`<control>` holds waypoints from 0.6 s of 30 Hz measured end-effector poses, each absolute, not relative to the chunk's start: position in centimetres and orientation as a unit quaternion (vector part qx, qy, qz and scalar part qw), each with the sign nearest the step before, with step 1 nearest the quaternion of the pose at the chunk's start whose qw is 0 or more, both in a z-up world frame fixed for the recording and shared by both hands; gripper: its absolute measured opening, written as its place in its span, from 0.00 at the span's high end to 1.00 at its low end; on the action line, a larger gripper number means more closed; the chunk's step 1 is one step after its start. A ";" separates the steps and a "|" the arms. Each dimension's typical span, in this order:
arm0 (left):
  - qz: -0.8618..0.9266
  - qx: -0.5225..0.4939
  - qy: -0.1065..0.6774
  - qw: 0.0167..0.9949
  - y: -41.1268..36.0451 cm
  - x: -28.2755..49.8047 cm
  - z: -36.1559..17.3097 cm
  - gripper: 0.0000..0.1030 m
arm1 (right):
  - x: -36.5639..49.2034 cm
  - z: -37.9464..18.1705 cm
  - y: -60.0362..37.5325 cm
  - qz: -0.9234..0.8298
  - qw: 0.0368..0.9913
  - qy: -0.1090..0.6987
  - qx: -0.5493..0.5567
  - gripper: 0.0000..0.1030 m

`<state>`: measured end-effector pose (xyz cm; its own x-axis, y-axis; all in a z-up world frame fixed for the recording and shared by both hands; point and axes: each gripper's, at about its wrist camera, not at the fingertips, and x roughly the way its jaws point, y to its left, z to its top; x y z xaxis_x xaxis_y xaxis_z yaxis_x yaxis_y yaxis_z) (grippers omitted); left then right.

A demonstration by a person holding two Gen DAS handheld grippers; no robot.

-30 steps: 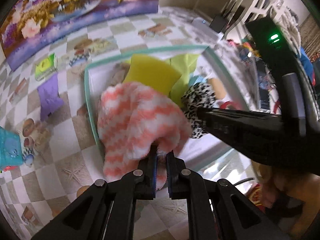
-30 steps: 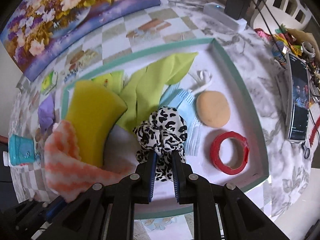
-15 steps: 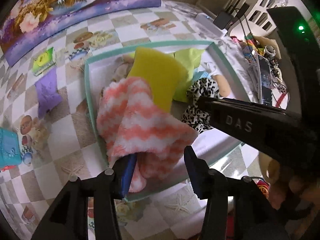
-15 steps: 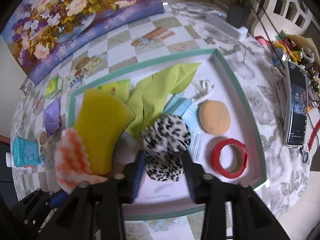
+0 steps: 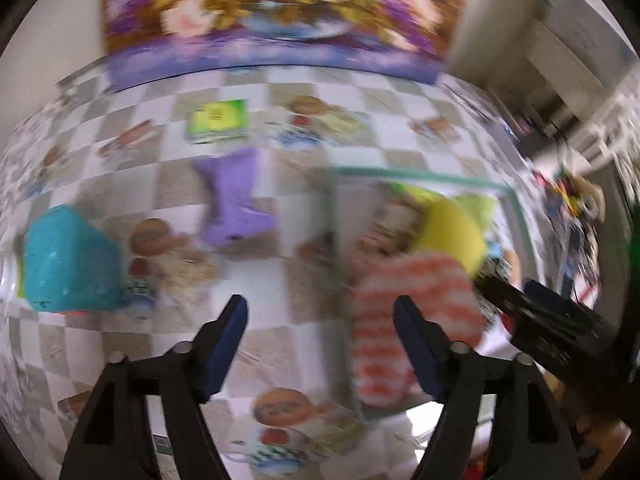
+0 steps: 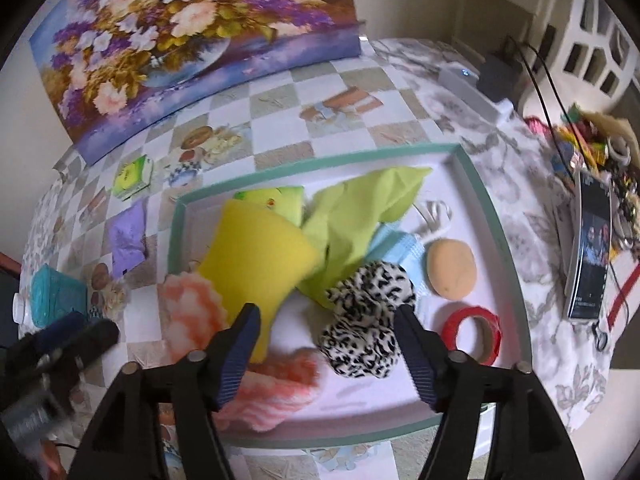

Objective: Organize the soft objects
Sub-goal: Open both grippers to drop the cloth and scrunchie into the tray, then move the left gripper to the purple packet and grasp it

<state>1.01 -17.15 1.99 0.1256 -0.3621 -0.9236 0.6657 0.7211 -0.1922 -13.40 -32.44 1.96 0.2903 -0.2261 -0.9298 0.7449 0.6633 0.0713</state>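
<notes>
The right tool stands wide above the near half of the white tray, its jaws having just been opening; the leopard-print scrunchie lies on the tray floor between the two fingers, and neither pad presses on it. Beside the scrunchie, a yellow sponge leans over a lime-green cloth, with a pale blue mask just behind. A tan puff and a red tape roll rest apart near the tray's right side.

The left tool is also wide, its jaws having just been opening, with nothing between them but the checked bench. Its view is badly smeared, so the orange-and-white fuzzy cloth seems to lie draped over the tray's near left corner, just beside the right-hand finger. A purple cloth, a teal container and a green packet sit on the bench outside the tray.
</notes>
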 end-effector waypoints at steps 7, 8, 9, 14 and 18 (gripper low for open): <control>-0.302 0.084 0.562 0.765 -15.1 5.4 1.1 0.09 | -11.6 3.6 -31.6 -0.321 0.784 0.478 0.231 0.01; -0.299 0.076 0.562 0.768 -14.9 6.0 0.9 0.08 | -11.2 3.7 -31.5 -0.320 0.787 0.476 0.226 0.00; -0.298 0.072 0.562 0.768 -14.7 6.3 0.8 0.08 | -10.8 3.9 -31.4 -0.320 0.789 0.474 0.223 0.00; -0.278 0.068 0.562 0.776 -14.8 8.3 -0.5 0.04 | -8.3 4.2 -30.8 -0.305 0.801 0.470 0.212 0.00; -0.262 0.077 0.574 0.772 -15.5 9.7 -1.8 0.01 | -5.9 4.1 -30.5 -0.284 0.811 0.463 0.218 0.00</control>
